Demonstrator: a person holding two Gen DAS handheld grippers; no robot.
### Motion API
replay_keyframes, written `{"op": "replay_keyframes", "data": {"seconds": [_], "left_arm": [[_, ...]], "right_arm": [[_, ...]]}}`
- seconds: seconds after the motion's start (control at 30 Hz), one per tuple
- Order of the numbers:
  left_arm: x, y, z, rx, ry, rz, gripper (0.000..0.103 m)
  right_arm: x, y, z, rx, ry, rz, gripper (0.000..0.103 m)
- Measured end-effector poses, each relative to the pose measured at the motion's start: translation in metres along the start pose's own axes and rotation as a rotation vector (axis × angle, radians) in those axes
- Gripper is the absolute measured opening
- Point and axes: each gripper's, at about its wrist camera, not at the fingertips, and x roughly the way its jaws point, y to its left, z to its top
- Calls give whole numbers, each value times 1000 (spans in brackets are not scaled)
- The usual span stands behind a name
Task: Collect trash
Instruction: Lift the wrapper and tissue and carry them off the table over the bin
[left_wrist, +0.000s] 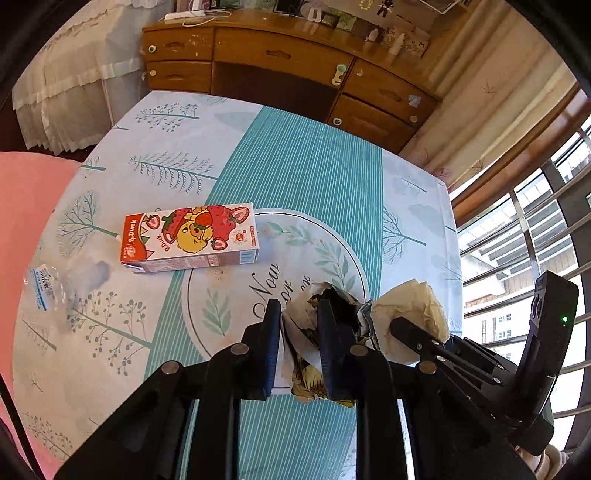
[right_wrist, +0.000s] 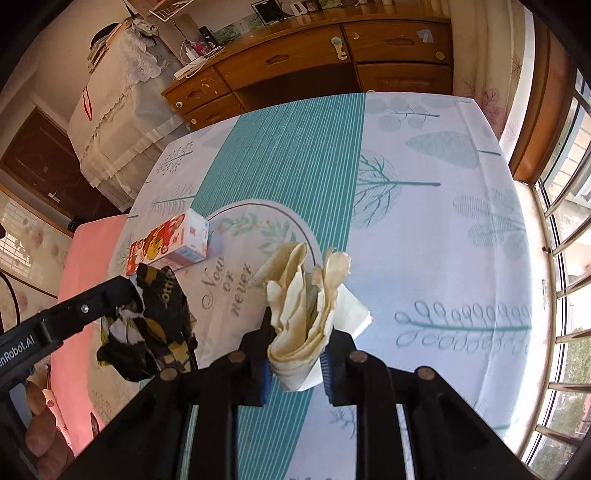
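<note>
Your left gripper (left_wrist: 299, 332) has its fingers pinching a crumpled dark wrapper (left_wrist: 332, 314), and your right gripper (right_wrist: 299, 350) pinches a wad of beige paper (right_wrist: 306, 306). Both pieces hang just above the counter (right_wrist: 424, 221), side by side, probably so you can carry both off in one trip. Two pieces remain on the cloth: the strawberry drink carton (left_wrist: 188, 238) at ten o'clock from your left gripper, and a clear plastic wrapper (left_wrist: 48, 288) further out at nine o'clock near the counter's edge
</note>
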Motion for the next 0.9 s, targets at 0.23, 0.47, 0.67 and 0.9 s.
{"op": "replay_keyframes", "data": {"seconds": [0.23, 0.47, 0.67, 0.9], "left_arm": [[-55, 32, -40, 55, -22, -32, 17], [-122, 81, -94, 149, -47, -75, 17], [-178, 138, -139, 204, -81, -125, 17], [-212, 193, -184, 227, -77, -174, 17]], "right_arm": [[-37, 38, -55, 22, -32, -10, 21], [-80, 96, -124, 101, -122, -24, 21], [-102, 146, -194, 178, -153, -39, 21], [-109, 186, -259, 235, -149, -90, 21]]}}
